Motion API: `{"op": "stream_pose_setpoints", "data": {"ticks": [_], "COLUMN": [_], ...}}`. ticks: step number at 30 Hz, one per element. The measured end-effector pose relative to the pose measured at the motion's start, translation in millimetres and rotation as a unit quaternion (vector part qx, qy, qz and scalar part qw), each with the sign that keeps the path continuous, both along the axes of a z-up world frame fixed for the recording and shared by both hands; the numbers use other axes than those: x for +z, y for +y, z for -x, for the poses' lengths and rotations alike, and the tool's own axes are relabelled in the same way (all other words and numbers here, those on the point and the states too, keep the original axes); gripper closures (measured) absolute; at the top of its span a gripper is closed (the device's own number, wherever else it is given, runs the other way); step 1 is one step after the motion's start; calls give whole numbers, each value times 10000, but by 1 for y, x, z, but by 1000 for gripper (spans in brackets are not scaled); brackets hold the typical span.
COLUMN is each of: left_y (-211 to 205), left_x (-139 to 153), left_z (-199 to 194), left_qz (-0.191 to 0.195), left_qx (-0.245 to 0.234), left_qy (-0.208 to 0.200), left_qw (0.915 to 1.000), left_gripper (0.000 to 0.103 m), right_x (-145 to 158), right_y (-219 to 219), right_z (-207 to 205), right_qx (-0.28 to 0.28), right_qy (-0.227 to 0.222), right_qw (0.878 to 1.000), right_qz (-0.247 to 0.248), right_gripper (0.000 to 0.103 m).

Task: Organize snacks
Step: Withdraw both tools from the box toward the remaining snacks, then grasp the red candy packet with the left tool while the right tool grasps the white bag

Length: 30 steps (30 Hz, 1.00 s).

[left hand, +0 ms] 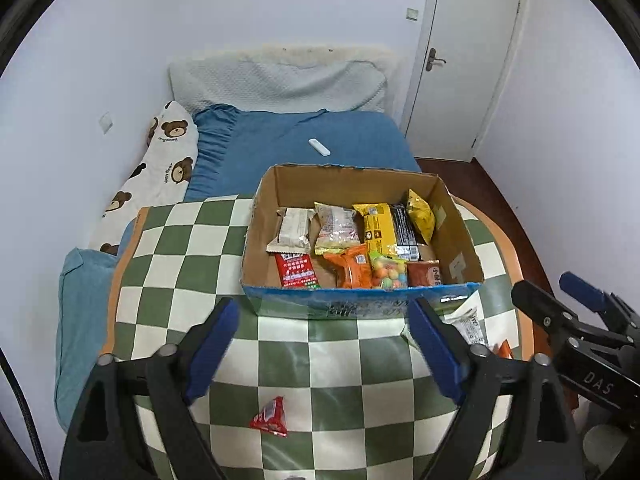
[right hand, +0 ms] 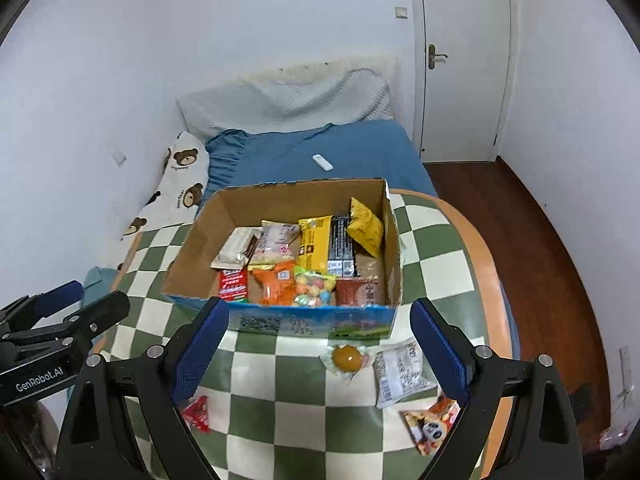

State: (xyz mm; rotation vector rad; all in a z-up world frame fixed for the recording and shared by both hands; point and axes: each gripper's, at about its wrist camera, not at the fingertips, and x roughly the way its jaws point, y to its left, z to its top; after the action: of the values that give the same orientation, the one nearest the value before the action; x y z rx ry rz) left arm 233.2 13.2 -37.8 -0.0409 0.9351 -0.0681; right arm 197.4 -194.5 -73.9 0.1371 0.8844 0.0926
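Note:
A cardboard box (left hand: 460,232) (right hand: 188,256) stands on the checked table, holding several snack packets. My left gripper (left hand: 324,320) hovers open above the table in front of the box, nothing between its fingers. Below it lies a small red packet (left hand: 270,420) (right hand: 197,412). My right gripper (right hand: 320,328) is also open and empty, in front of the box. Between its fingers on the table lie a clear pack with a yellow ball (right hand: 346,358), a white packet (right hand: 400,372) and an orange panda packet (right hand: 432,426). Each gripper shows at the edge of the other's view.
The green and white checked table (left hand: 172,264) (right hand: 436,264) has an orange rim. Behind it is a bed with a blue sheet (left hand: 320,132), a bear-print pillow (left hand: 172,152) and a white remote (left hand: 319,147). A white door (left hand: 464,56) and wood floor (right hand: 540,248) are at the right.

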Motion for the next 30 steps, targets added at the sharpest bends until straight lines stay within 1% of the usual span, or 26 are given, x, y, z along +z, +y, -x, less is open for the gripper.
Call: {"op": "stream_pose_setpoints", "data": {"ticks": [1, 3, 5, 9, 11, 13, 14, 16, 18, 20, 21, 22, 23, 25, 26, 29, 30], "left_y": [1, 2, 5, 10, 14, 17, 20, 25, 32, 40, 43, 46, 50, 56, 60, 70, 72], "left_x": [-3, -11, -28, -67, -91, -110, -124, -139, -157, -167, -169, -169, -170, -169, -170, -179, -184], "left_z": [2, 3, 2, 4, 5, 6, 6, 8, 10, 13, 15, 17, 20, 23, 25, 27, 27], "left_qz": [4, -15, -11, -99, -141, -176, -211, -269, -368, -387, -385, -394, -408, -404, -409, -362, -354], "left_qx": [24, 74, 124, 286, 379, 437, 489, 540, 601, 654, 691, 706, 735, 751, 769, 829, 834], "left_qy": [21, 131, 366, 762, 1018, 1216, 1381, 1560, 1788, 1970, 1998, 2009, 2022, 2027, 2048, 2229, 2315], "left_qw": [10000, 9999, 9993, 9966, 9940, 9915, 9890, 9859, 9814, 9775, 9766, 9763, 9757, 9755, 9749, 9706, 9686], "left_gripper": [0, 0, 0, 0, 0, 0, 0, 0, 0, 0, 0, 0, 0, 0, 0, 0, 0], "right_x": [-3, -14, -34, -86, -113, -137, -145, -164, -185, -208, -220, -229, -235, -236, -236, -235, -235], "right_y": [-4, -15, -33, -75, -89, -92, -90, -82, -75, -71, -69, -65, -59, -45, -38, -24, -18], "right_z": [2, 7, 11, 15, 13, 3, -4, -21, -42, -60, -66, -69, -69, -64, -60, -40, -29], "right_qx": [-27, -158, -402, -903, -1013, -907, -819, -630, -530, -420, -370, -301, -202, 13, 131, 325, 407], "right_qy": [61, 237, 481, 1100, 1346, 1554, 1574, 1650, 1870, 2175, 2335, 2421, 2502, 2450, 2475, 2543, 2579], "right_qw": [9999, 9993, 9973, 9882, 9837, 9819, 9828, 9841, 9809, 9742, 9701, 9678, 9644, 9631, 9620, 9611, 9611], "right_qz": [-100, -238, -383, -575, -621, -594, -508, -208, 105, 431, 545, 618, 826, 1112, 1147, 1031, 904], "right_gripper": [9, 9, 9, 9, 9, 9, 9, 9, 9, 11, 25, 36, 45, 46, 47, 48, 48]}}
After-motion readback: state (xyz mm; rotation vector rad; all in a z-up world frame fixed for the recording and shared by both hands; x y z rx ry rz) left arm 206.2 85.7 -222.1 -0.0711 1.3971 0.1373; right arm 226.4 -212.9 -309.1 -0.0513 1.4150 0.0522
